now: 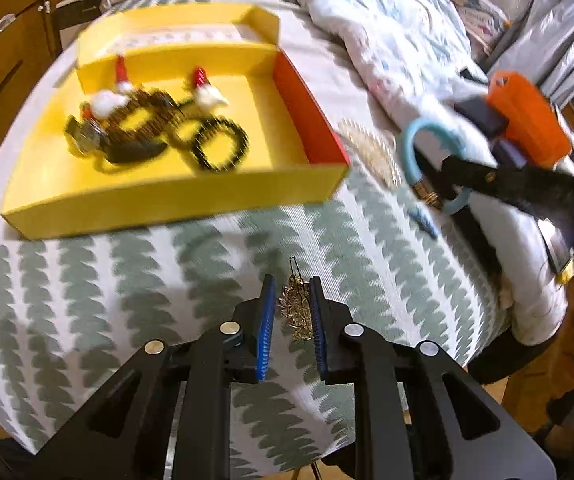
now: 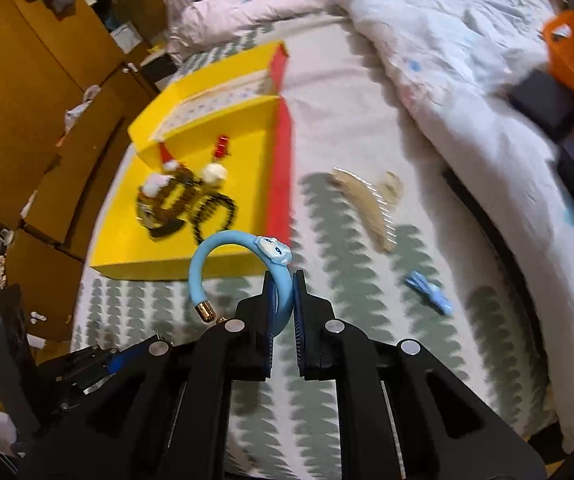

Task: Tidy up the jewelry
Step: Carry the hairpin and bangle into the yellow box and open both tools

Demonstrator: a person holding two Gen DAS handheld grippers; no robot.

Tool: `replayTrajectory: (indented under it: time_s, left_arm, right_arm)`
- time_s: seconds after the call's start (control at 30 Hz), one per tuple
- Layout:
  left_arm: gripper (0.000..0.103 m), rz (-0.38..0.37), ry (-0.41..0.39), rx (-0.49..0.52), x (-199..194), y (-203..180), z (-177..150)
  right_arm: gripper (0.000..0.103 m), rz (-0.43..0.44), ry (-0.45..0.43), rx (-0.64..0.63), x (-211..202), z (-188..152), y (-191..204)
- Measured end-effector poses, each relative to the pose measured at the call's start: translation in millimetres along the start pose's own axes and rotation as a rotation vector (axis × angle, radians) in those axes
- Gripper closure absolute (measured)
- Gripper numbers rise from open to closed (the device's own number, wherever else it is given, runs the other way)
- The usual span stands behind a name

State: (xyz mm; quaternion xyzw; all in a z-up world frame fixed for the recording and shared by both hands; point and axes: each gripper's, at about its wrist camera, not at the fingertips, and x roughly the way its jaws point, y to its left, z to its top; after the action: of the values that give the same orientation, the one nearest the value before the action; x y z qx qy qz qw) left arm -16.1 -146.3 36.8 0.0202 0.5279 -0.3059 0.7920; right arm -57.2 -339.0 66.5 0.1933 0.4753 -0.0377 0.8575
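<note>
Both hands are up over the bed (image 1: 107, 264), the one with the white sheet printed in grey-green leaf rows, and each tool has something in it. The left tool (image 1: 291, 308) has its blue pads nearly together, pinching a small gold filigree earring (image 1: 297, 312) that sits upright between them, its thin hook poking out above the tips. The right tool (image 2: 285, 304) is fully clamped on a light blue bracelet (image 2: 223, 256); the band arcs up and left out of the pads, with a little white-and-blue cartoon charm near the top and a gold end cap hanging at its free end. From the left camera that same right tool (image 1: 453, 178) shows off to the right, with the blue bracelet (image 1: 411, 148) looped around its tip. Ahead on the bed lies the yellow tray (image 1: 167, 204) with a red right wall; inside it sit a pile of dark beaded bracelets and red-and-white Santa hair clips (image 1: 119, 92), all blurred. Beside the red wall, out on the sheet, a pale cream hair comb (image 2: 371, 208) lies loose, and nearer the rumpled white duvet (image 2: 447, 40) there's a small blue bow clip (image 2: 429, 292) lying flat on the sheet.
</note>
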Motion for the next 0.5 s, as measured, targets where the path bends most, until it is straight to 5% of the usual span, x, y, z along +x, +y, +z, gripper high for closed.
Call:
replayTrajectory:
  time_s: [0.3, 0.5]
  left_arm:
    - [0.085, 0.070, -0.124, -0.079, -46, 64, 52]
    - [0.085, 0.125, -0.130, -0.125, -37, 107, 81]
  right_arm:
    - [0.093, 0.023, 0.043, -0.097, 56, 38, 70]
    - [0.093, 0.016, 0.086, -0.127, 104, 56, 98]
